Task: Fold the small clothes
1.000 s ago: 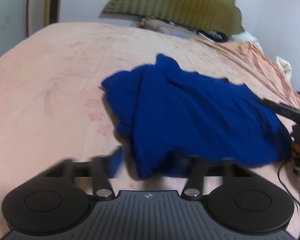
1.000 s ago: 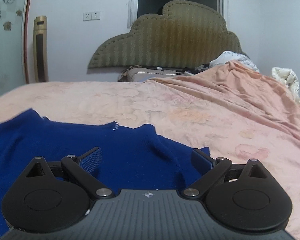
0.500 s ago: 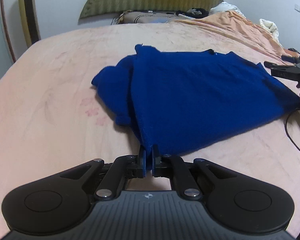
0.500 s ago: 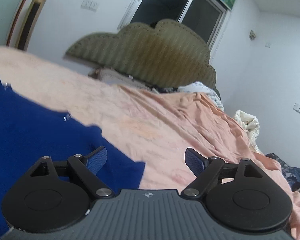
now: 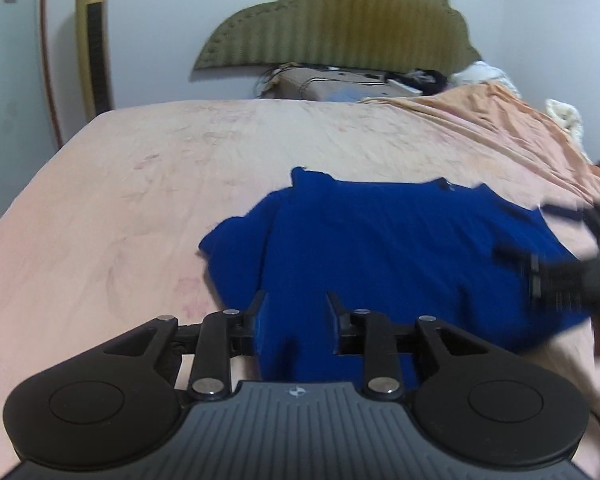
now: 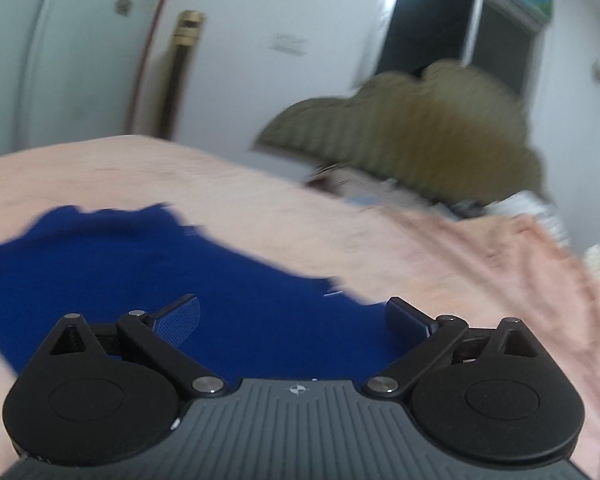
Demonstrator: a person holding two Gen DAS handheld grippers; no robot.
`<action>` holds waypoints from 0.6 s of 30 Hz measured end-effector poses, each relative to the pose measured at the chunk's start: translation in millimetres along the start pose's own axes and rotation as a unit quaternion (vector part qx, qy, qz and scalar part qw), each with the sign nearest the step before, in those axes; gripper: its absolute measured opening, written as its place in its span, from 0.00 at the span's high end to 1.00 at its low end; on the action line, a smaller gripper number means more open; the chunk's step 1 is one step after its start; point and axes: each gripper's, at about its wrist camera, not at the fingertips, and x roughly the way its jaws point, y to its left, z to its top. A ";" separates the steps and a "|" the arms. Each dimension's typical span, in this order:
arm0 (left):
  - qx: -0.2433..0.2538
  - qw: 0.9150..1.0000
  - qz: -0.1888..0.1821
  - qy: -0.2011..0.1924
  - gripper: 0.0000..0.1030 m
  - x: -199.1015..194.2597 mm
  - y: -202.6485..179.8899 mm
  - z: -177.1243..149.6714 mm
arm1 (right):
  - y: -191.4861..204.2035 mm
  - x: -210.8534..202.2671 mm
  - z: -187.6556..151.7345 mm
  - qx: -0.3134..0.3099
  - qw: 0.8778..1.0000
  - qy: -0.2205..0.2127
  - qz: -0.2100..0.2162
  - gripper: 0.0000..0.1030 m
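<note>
A dark blue garment lies flat on the pink bed sheet, with a folded sleeve part sticking out at its left. My left gripper hovers over its near edge. The jaws are opening, blue cloth shows in the gap between them, and the pads do not press on it. In the right wrist view the same garment fills the lower left. My right gripper is above its right part, jaws opening wide with nothing pinched. The right gripper also shows as a dark blur at the garment's right end.
An olive padded headboard stands at the far end with a cluttered pile before it. A rumpled orange blanket covers the bed's right side. A gold tower appliance stands by the left wall. A dark window is above the headboard.
The left gripper, shut on the garment's near hem half a second ago, has parted its jaws and risen. The right gripper has rolled and swung across over the garment, blurring its view.
</note>
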 end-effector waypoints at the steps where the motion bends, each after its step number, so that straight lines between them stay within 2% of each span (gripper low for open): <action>1: -0.005 1.000 0.009 0.012 0.72 8.0 -0.8 2.4 | 7.1 2.7 -0.6 0.005 1.000 0.010 0.014 0.03; 5: -0.016 0.997 0.057 0.055 0.72 38.2 -0.9 -1.1 | 35.6 6.1 -7.6 -0.007 0.998 0.043 0.041 0.03; 11: -0.010 0.995 0.082 0.057 0.70 41.7 -3.9 -12.6 | 44.6 15.0 -25.0 0.023 0.994 0.089 0.054 0.03; 15: 0.001 0.994 0.097 0.056 0.55 41.1 -5.8 -15.5 | 44.8 20.9 -33.0 0.041 0.993 0.099 0.053 0.00; 18: 0.008 0.993 0.103 0.054 0.52 40.7 -7.0 -17.5 | 44.3 23.5 -36.1 0.040 0.993 0.098 0.053 0.00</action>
